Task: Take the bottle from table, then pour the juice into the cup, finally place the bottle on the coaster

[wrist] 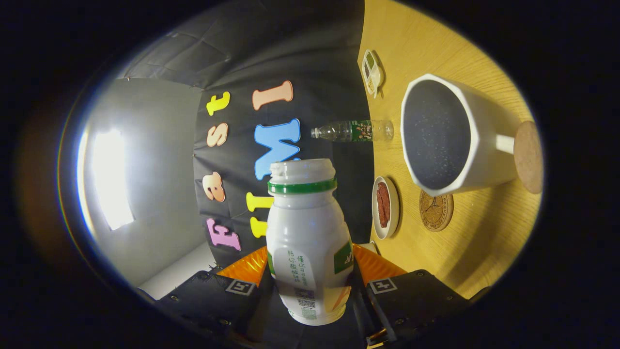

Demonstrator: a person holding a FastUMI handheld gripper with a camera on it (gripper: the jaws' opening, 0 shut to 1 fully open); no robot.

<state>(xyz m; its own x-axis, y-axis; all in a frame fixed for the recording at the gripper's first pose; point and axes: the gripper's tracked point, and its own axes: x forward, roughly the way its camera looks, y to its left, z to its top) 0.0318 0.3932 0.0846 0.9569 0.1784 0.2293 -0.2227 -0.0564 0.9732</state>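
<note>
My gripper [310, 271] is shut on a white juice bottle [307, 232] with a green neck ring; both fingers press its lower body. The view is rolled sideways, so the wooden table [484, 252] stands as a wall on the right and the bottle lies level, held off the table, its open mouth pointing ahead of the fingers. A white faceted cup [453, 138] with a dark inside stands on the table beyond and to the right of the bottle mouth. A round brown coaster [436, 211] lies beside the cup's base, nearer the fingers.
A clear plastic water bottle [353, 131] stands at the table's far edge against the booth wall. A small white dish [386, 207] with brown food sits next to the coaster. A cork disc [529, 156] lies behind the cup. A small white tray [372, 72] rests further along.
</note>
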